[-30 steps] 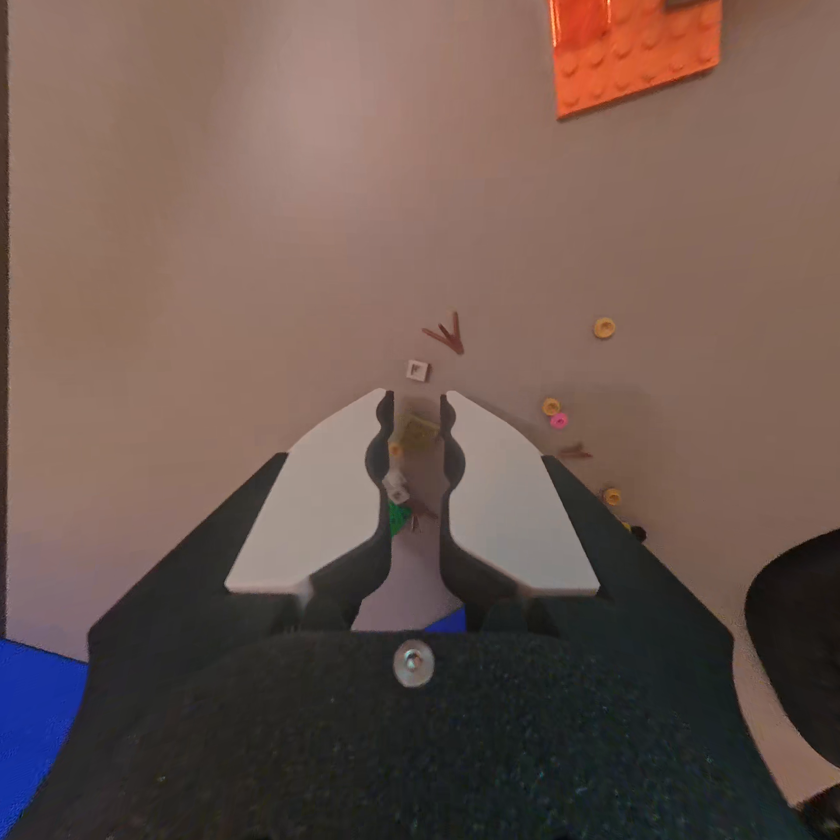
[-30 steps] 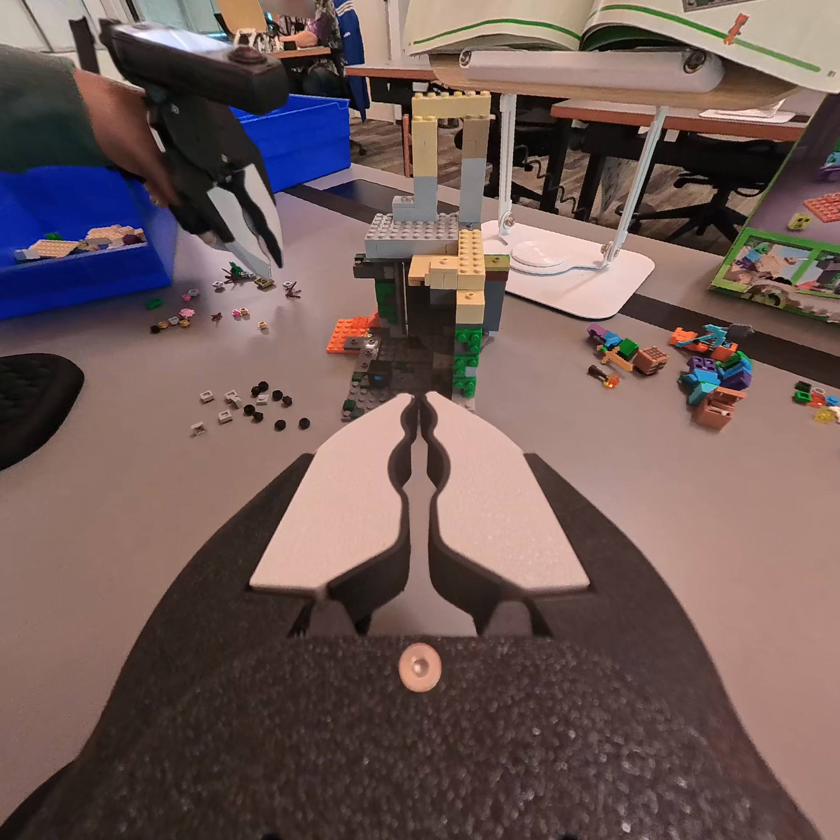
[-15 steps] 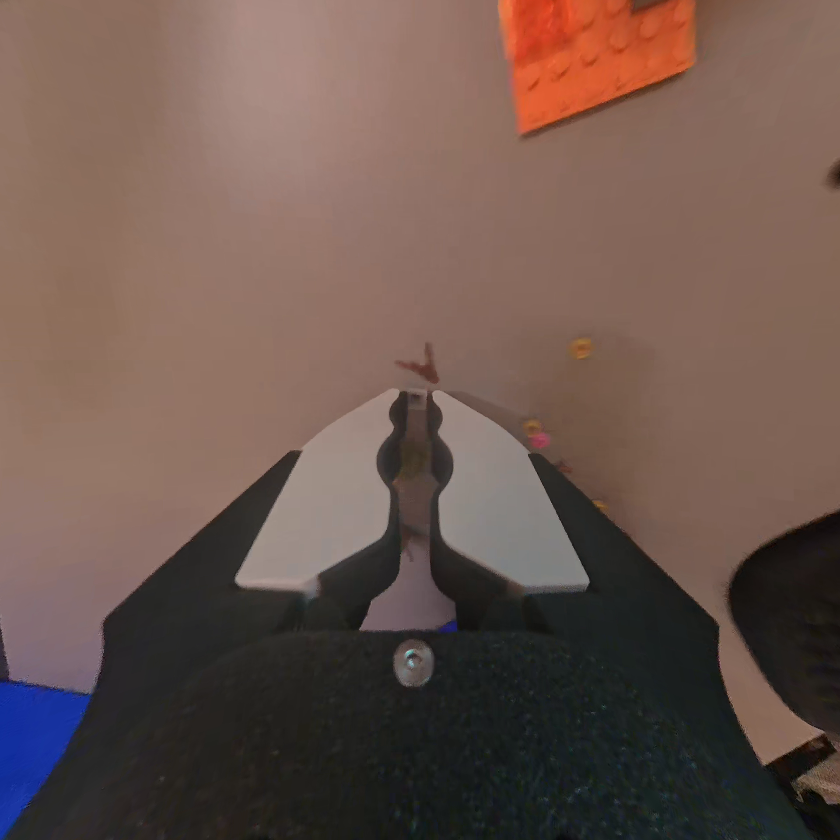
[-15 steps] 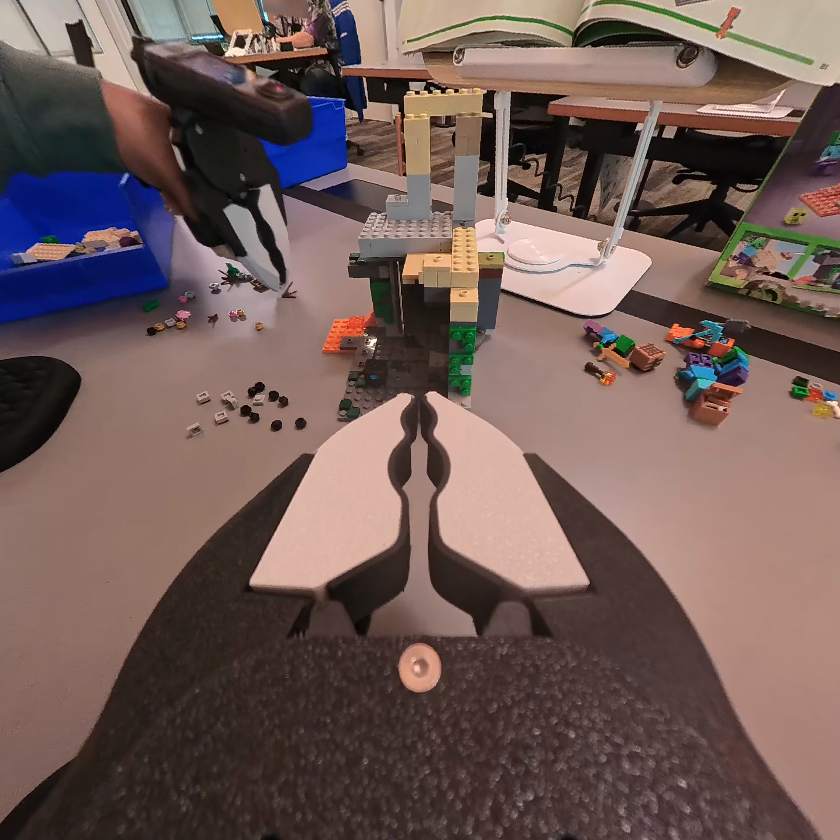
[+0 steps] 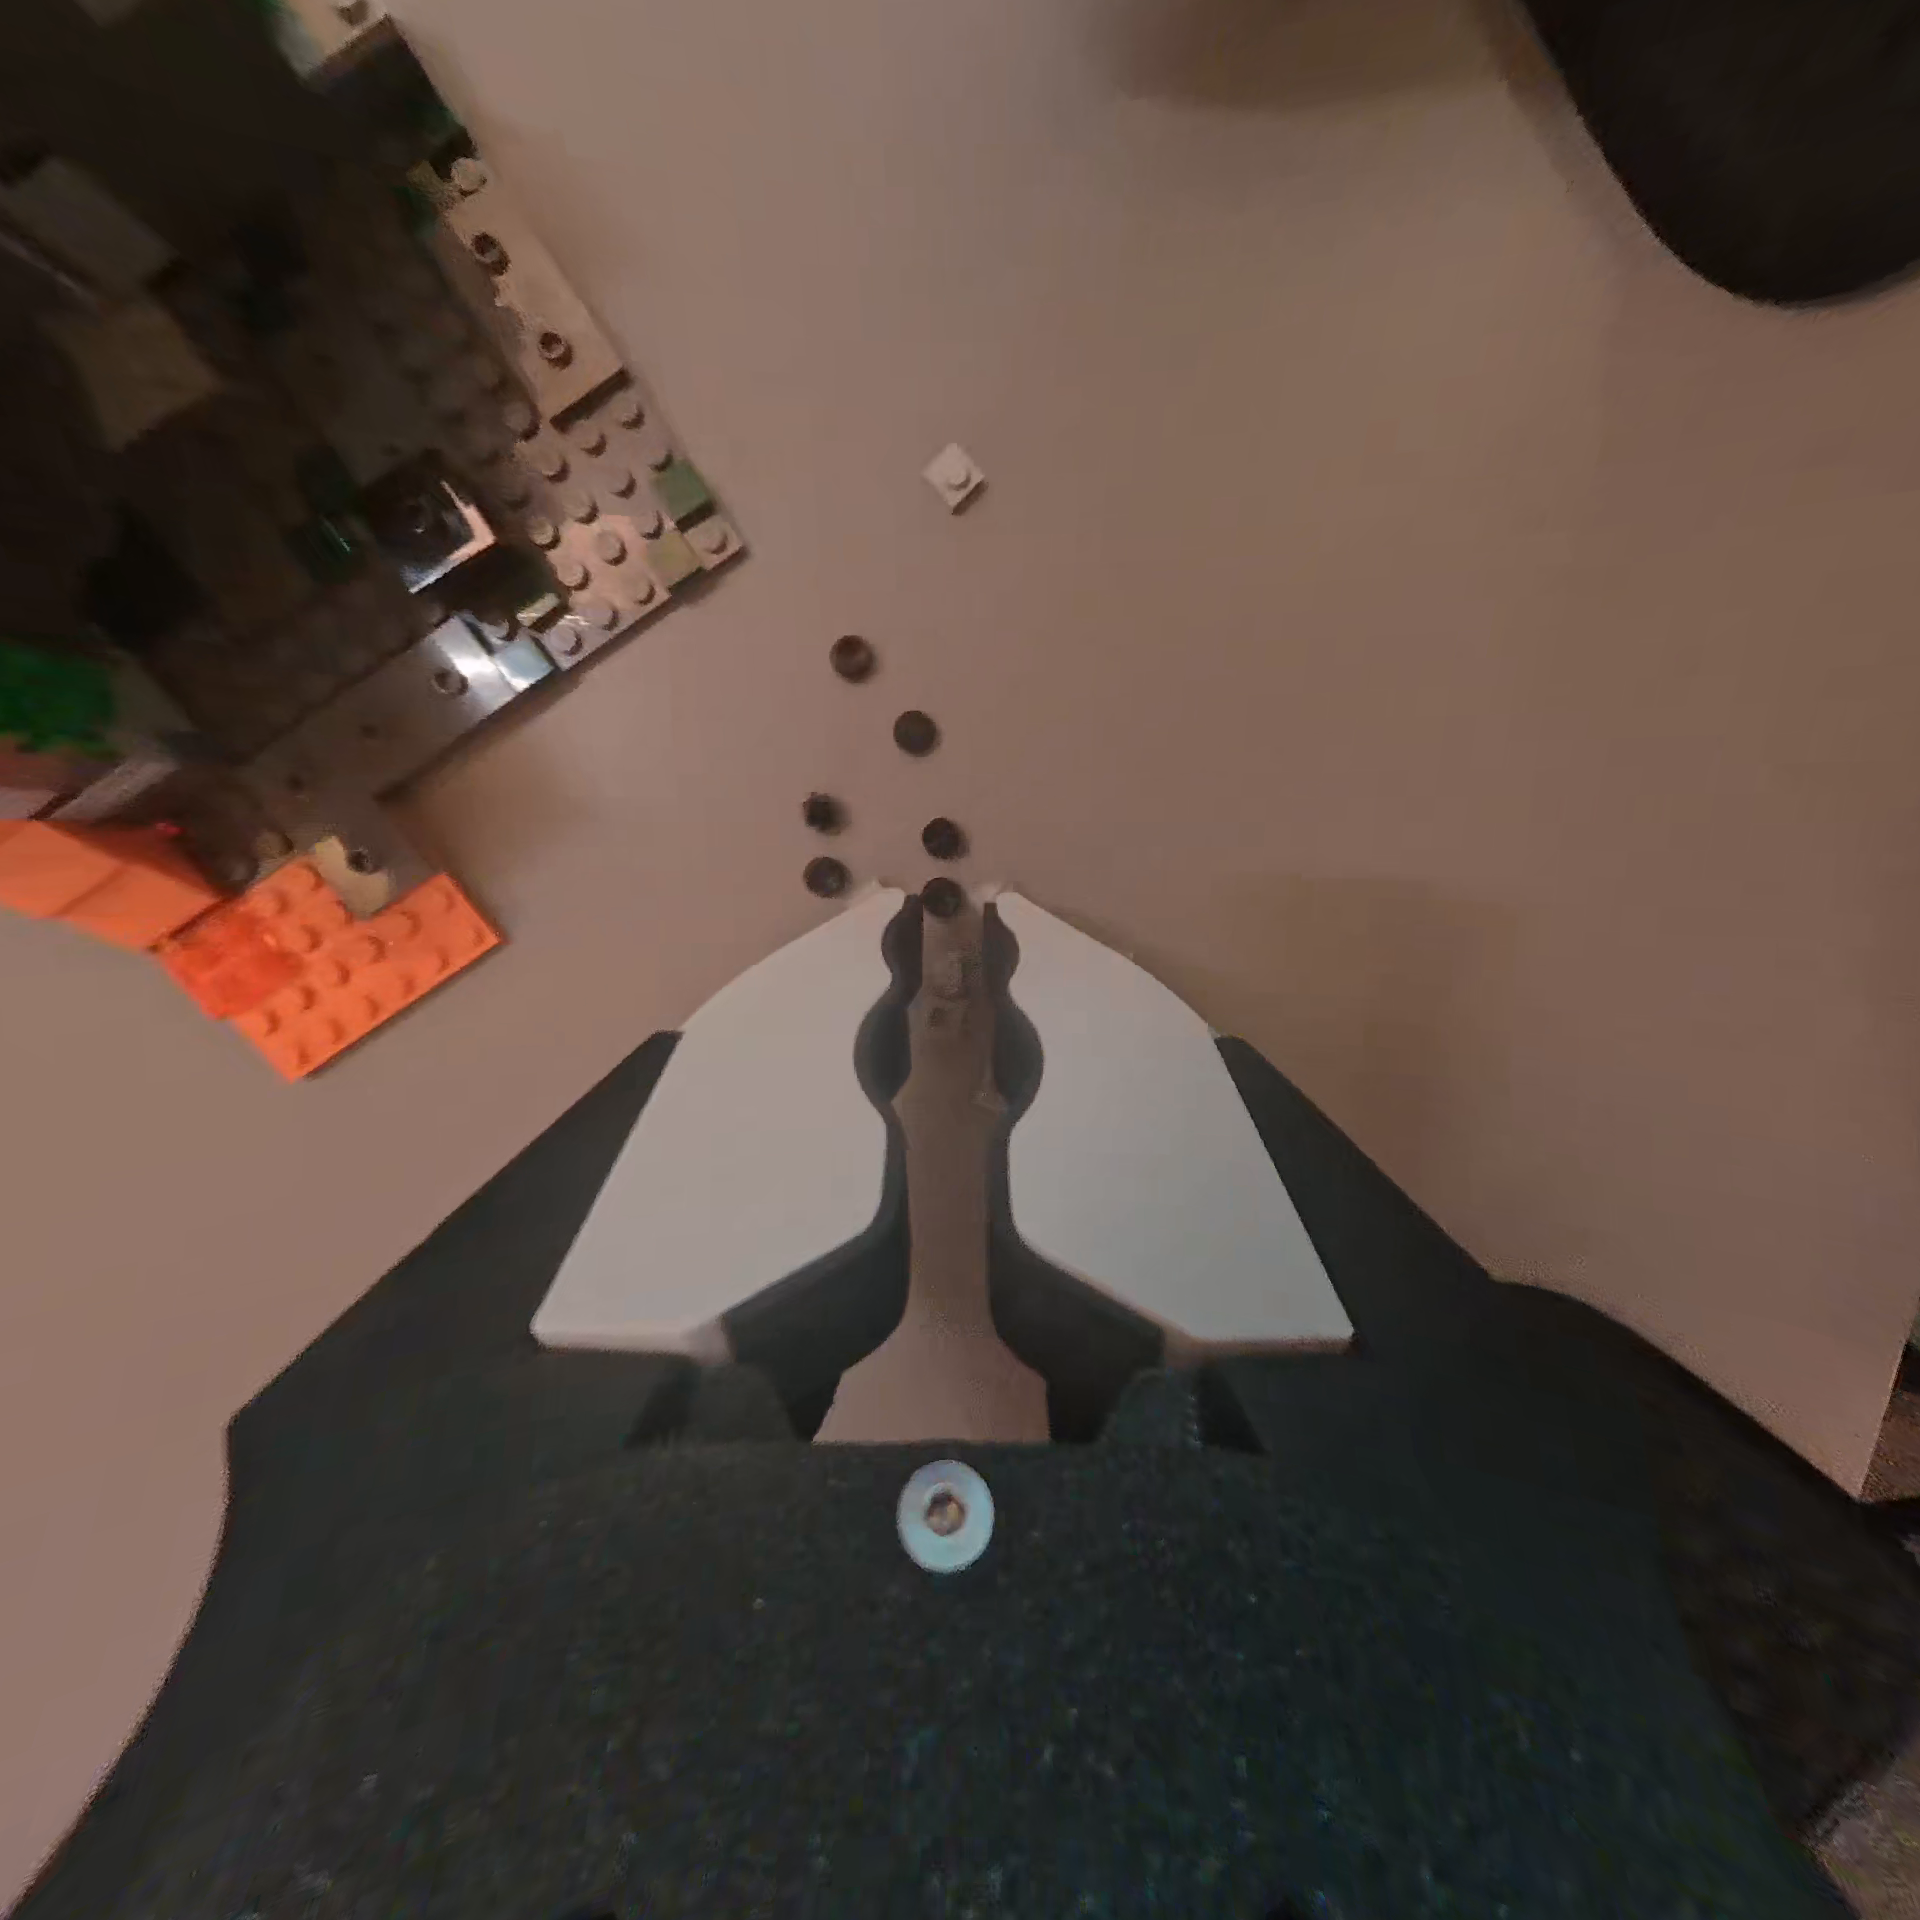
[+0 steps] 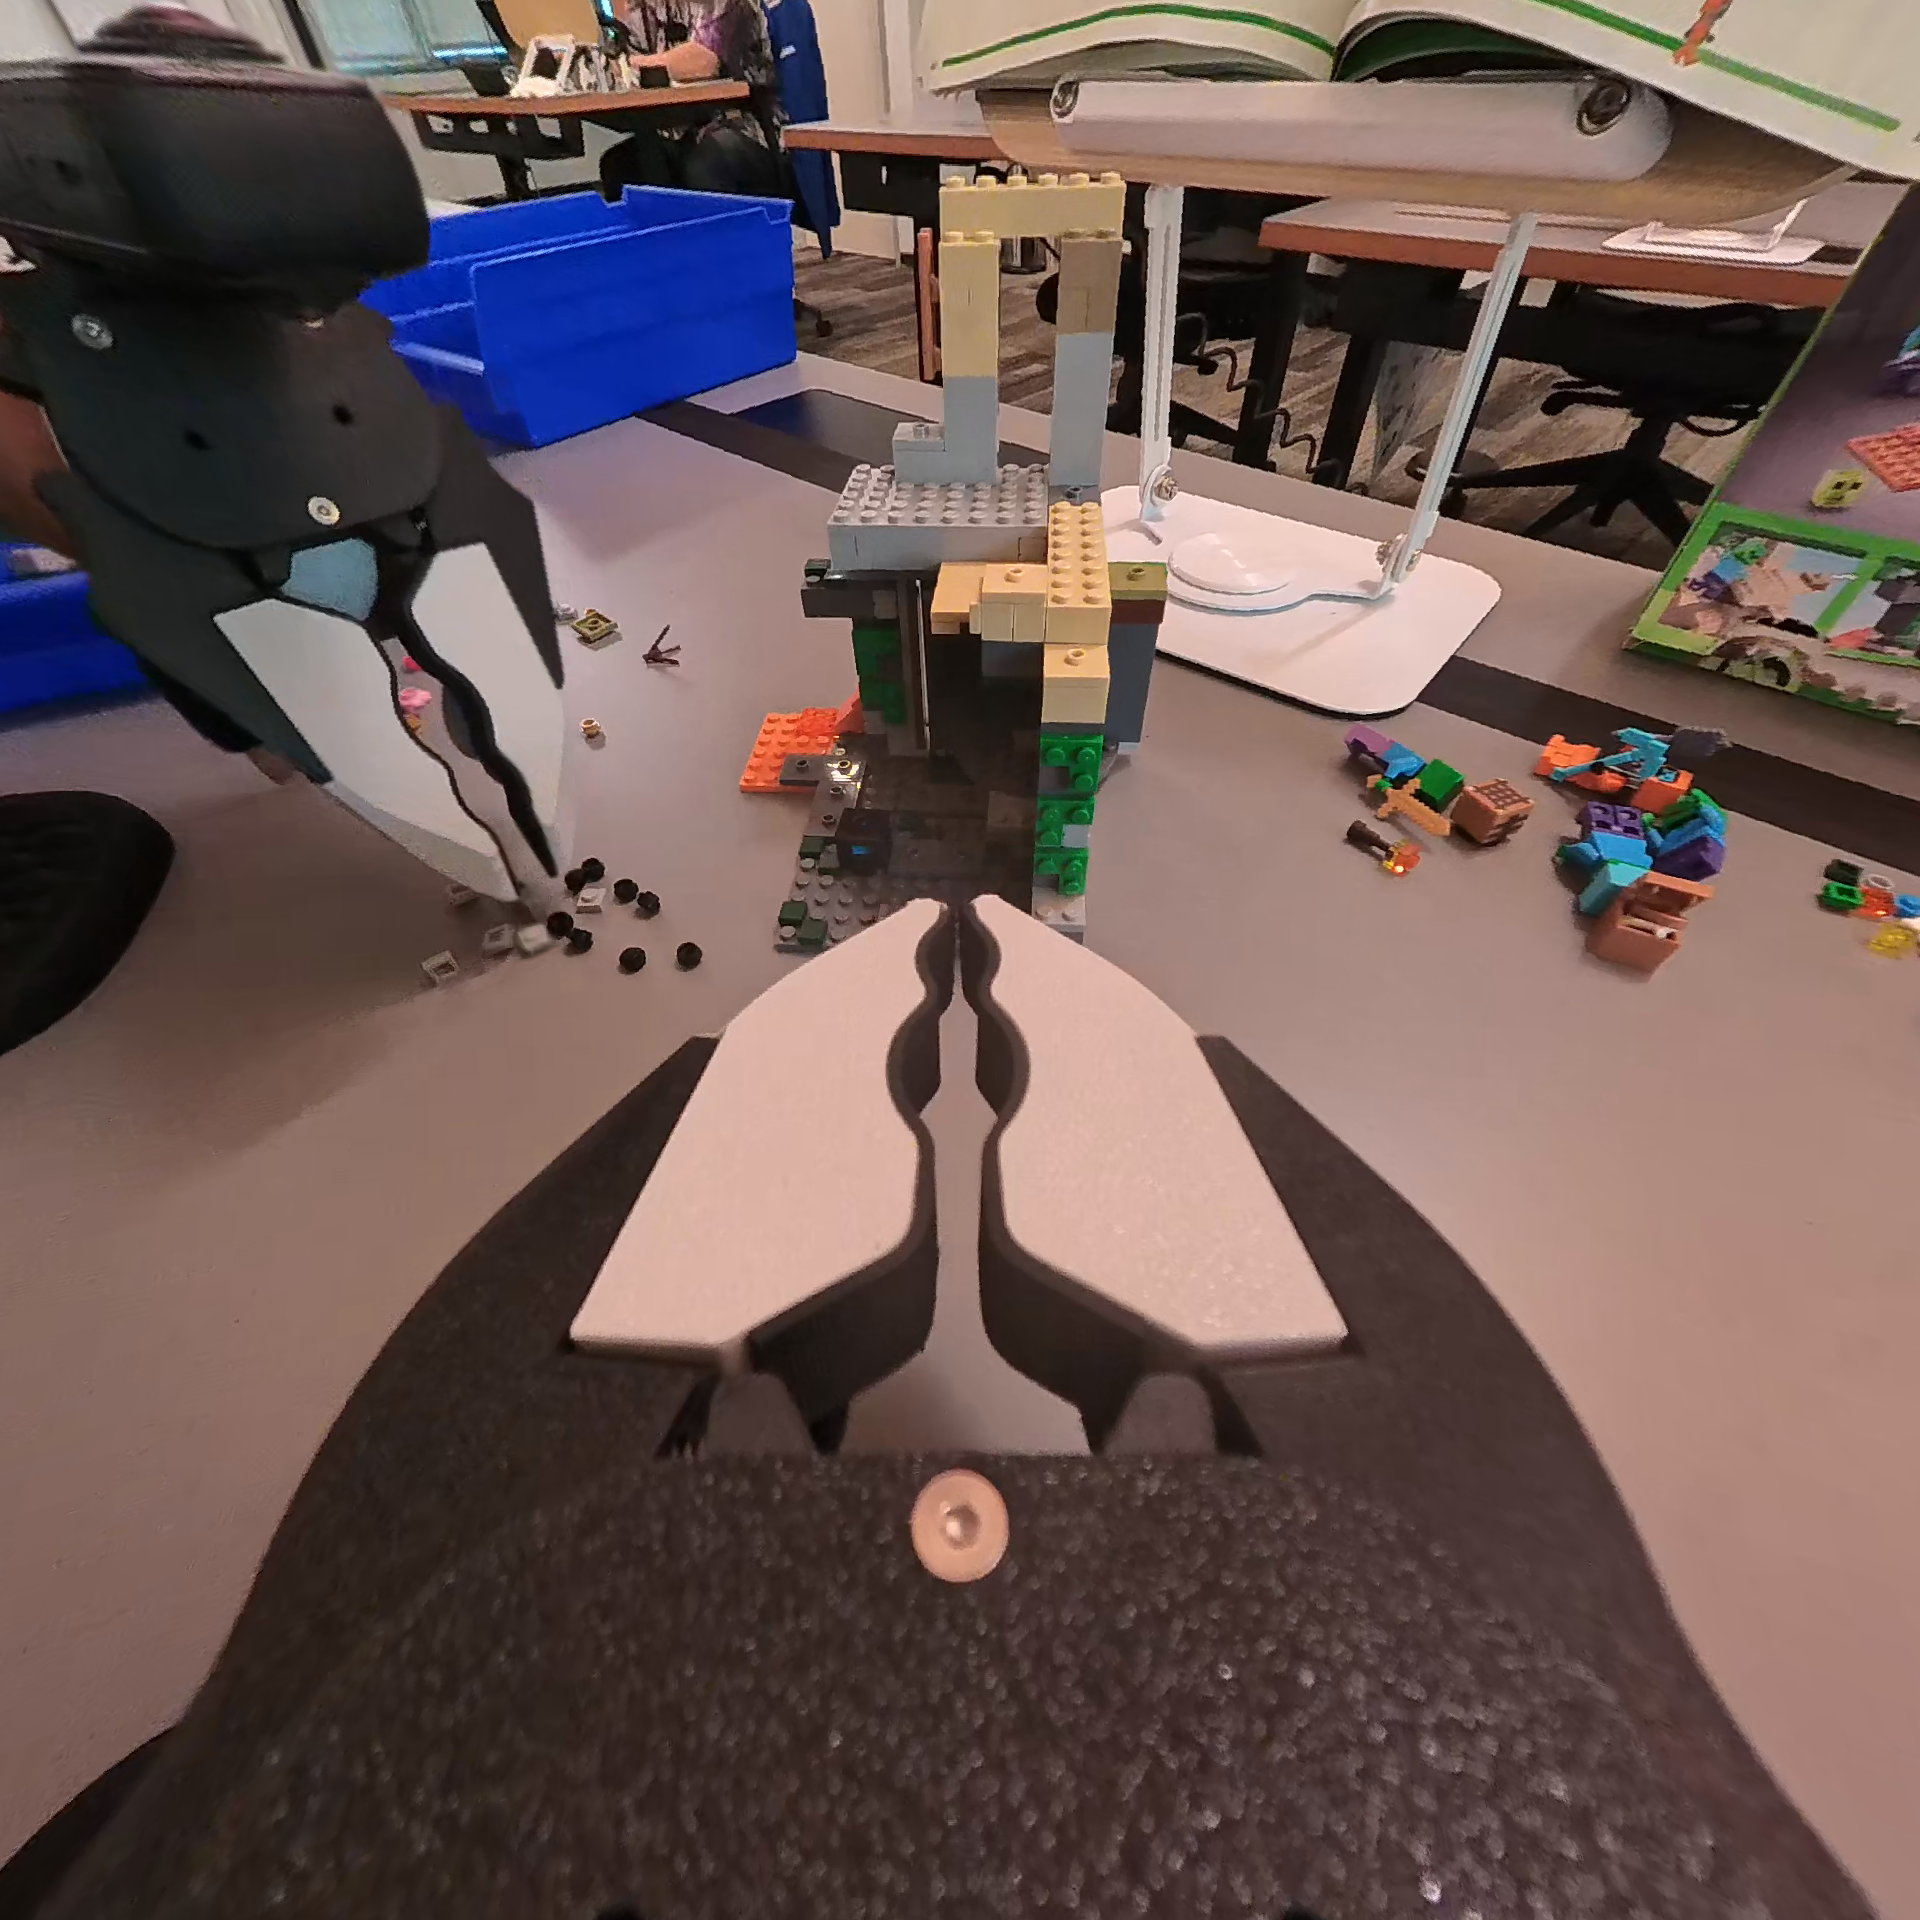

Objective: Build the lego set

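Currently your left gripper tilts steeply down, tips at the table among black round studs, jaws narrowly apart, nothing clamped. Right gripper hovers level, jaws together, bare, facing brick build.

Left tongs: tips down among black round studs on the grey surface, jaws narrowly apart, one stud at the tips; no grip visible.
Right tongs: closed, bare, before brick tower.
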